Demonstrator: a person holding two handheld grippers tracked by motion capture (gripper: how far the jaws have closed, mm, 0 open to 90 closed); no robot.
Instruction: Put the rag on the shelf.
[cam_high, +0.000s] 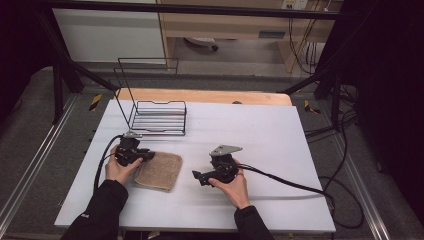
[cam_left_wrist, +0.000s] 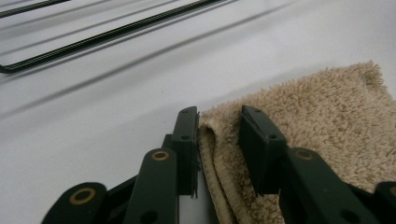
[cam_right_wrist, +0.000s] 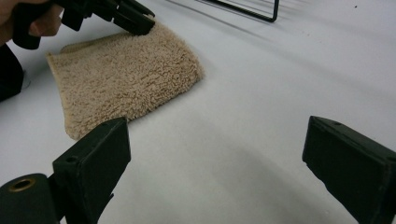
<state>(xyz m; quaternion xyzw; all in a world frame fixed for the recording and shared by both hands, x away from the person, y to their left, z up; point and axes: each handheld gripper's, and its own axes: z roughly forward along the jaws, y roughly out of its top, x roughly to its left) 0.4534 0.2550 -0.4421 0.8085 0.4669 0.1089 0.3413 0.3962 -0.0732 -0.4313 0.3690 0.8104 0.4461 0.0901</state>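
Closest thing is the right gripper (cam_right_wrist: 215, 163), jaws spread wide over bare white table (cam_high: 280, 135) with nothing between them. A bit to its left lies a folded beige towel (cam_high: 159, 171), flat near the front-left of the table. The left gripper (cam_left_wrist: 218, 135) sits at the towel's left edge, jaws partly apart with the folded hem between them; one jaw seems to touch the fabric, not clamped. Black wire rack (cam_high: 159, 117) stands behind.

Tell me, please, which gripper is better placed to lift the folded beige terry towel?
Left. The left gripper already straddles the folded beige terry towel at its edge, jaws still apart; the right gripper hovers open over bare table, clear of it.
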